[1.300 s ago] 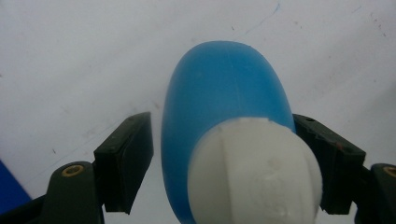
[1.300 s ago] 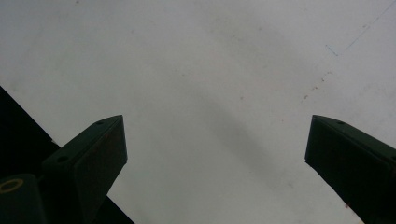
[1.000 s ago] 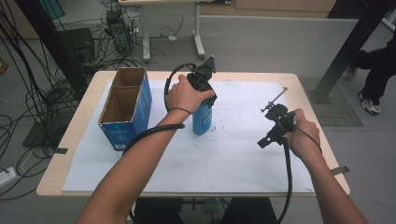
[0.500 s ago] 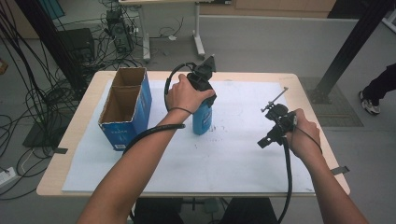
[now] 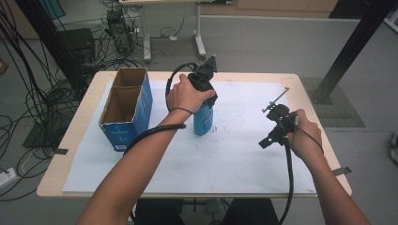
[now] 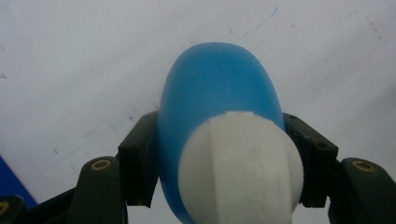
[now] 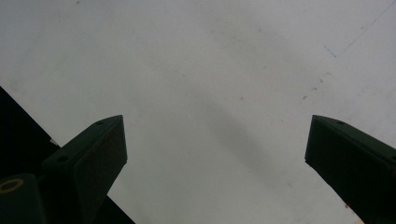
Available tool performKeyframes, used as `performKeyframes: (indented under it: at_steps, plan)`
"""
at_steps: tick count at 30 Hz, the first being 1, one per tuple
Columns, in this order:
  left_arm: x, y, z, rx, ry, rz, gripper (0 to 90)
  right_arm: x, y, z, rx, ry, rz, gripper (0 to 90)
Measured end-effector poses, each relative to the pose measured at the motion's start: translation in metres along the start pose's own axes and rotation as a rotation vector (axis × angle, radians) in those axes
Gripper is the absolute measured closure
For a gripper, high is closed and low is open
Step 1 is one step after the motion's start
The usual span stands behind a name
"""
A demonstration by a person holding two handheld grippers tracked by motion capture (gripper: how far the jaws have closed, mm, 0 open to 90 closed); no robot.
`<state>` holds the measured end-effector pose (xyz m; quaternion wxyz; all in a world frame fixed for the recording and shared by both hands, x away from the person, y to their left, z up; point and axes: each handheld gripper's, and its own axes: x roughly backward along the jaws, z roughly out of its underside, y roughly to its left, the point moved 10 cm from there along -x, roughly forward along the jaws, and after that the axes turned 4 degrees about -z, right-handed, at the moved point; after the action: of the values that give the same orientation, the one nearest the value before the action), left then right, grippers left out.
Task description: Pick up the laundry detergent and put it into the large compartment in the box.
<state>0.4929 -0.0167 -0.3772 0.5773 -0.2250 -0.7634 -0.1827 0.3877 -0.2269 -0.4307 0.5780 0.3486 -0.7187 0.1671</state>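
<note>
A blue bottle (image 5: 203, 123) stands upright on the white paper near the table's middle. My left gripper (image 5: 203, 96) comes down on its top from above, with the person's hand wrapped around the gripper body. In the left gripper view the blue bottle (image 6: 215, 88) with its white cap (image 6: 240, 172) sits between the two black jaws, both pads pressed against its sides, so my left gripper (image 6: 217, 156) is shut on it. My right gripper (image 5: 273, 133) hovers over the paper at the right, well apart from the bottle. Its jaws stand wide, nothing between them (image 7: 215, 144).
A blue cardboard box (image 5: 126, 107) with an open top and two compartments stands at the table's left, close to the bottle. White paper (image 5: 225, 164) covers most of the wooden table (image 5: 77, 129). Cables and a desk frame lie on the floor beyond.
Both hands and the bottle have stayed where they were. A person's legs at the far right edge have moved almost out of the picture.
</note>
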Motion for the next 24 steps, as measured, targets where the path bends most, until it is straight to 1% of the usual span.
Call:
performKeyframes:
  at_steps: [9, 24]
  plan:
    - [0.0000, 0.0000, 0.0000, -0.006, -0.002, -0.003, 37.4, 0.0001, 0.0013, -0.0020, -0.007, 0.000, -0.001, 5.0]
    - [0.0000, -0.0002, 0.0001, -0.001, -0.002, -0.003, 37.4, 0.0016, 0.0005, -0.0016, -0.010, -0.001, 0.003, 5.0]
